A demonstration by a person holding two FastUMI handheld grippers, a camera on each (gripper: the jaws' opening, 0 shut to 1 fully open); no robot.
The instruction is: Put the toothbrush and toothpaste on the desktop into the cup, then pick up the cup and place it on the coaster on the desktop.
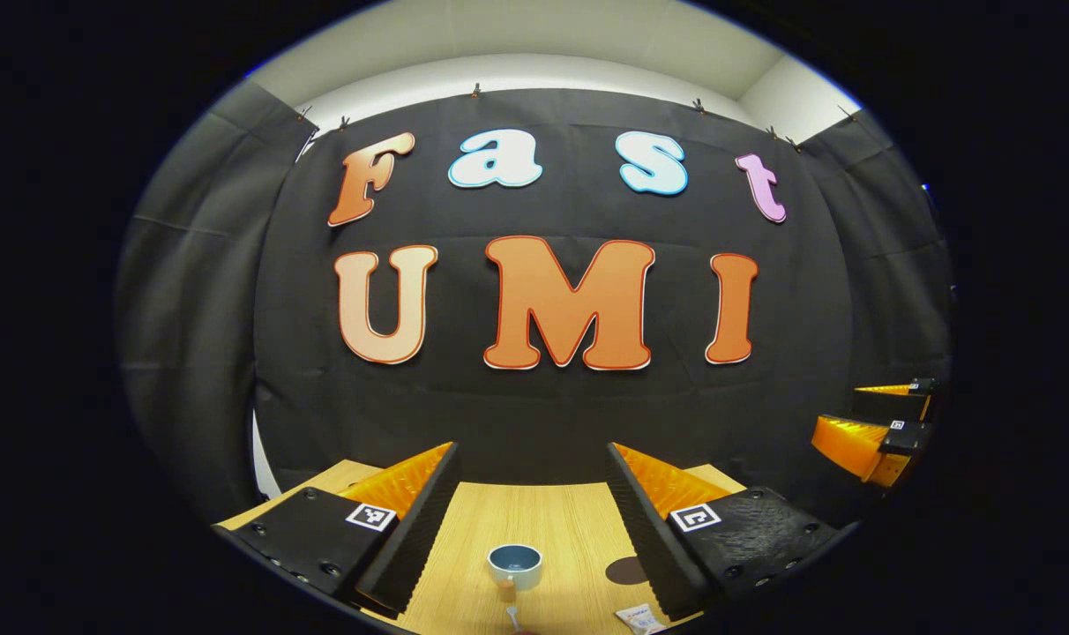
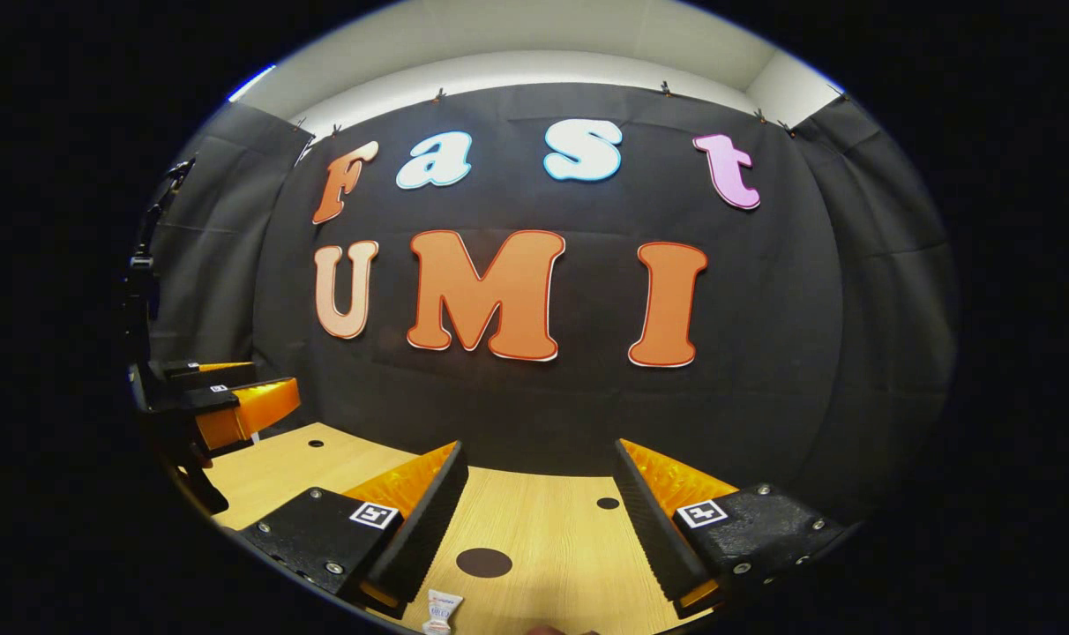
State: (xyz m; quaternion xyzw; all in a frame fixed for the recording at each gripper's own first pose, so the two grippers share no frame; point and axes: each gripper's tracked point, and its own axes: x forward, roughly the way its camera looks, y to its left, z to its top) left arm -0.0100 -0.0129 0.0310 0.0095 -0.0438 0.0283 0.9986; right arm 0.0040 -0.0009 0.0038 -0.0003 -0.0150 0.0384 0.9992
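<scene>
In the left gripper view, the left tongs are hanging above the light wooden table with their two fingers spread wide and nothing between them. Below that gap, slightly toward the left finger, a small round pale cup with a blue-grey inside is standing upright on the table. Just nearer than the cup, touching or almost touching its near side, a slim toothbrush with a light wooden handle is lying; its far end is too small to make out clearly. Close to the inner edge of the right finger, a flat dark round coaster is lying on the table, and nearer than it a small white tube of toothpaste is resting.

In the right gripper view, the right tongs are likewise spread open and empty over the table. The coaster is lying under the gap, toward the left finger, and the toothpaste tube is sitting nearer, just beside that finger's base. The left tongs are showing far off to the left, well apart from the right tongs.
</scene>
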